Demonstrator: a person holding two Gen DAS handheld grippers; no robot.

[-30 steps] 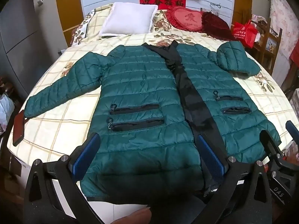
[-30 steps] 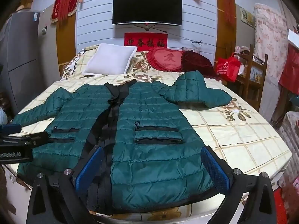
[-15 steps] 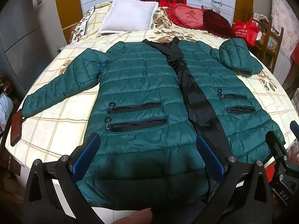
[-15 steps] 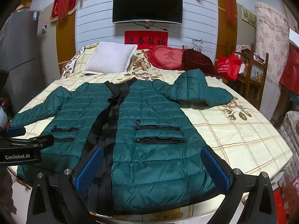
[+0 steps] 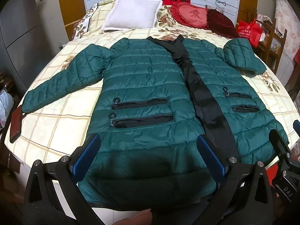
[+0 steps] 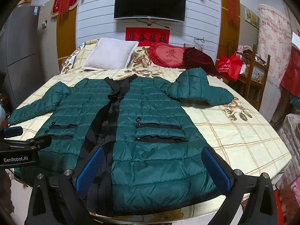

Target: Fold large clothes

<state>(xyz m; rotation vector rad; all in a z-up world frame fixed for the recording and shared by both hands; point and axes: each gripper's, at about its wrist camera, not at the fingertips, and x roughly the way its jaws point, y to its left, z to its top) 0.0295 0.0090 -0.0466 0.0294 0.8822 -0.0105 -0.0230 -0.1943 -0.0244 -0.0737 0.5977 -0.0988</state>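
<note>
Both views show a green puffer coat (image 5: 146,86) spread flat, front up, on the bed (image 5: 52,123). Left wrist: left tongs (image 5: 148,155) spread above its hem. Right wrist: right tongs (image 6: 151,168) spread over the hem too.

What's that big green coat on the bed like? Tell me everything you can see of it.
The green coat is a long quilted puffer with a slightly shiny shell, lying flat and face up on the checked bedspread. A black strip runs down its front. Each side has two black zipped pockets with ring pulls. One sleeve lies stretched outward; the other sleeve is bent back on itself. The hem reaches the bed's near edge. Neither gripper touches it.
</note>
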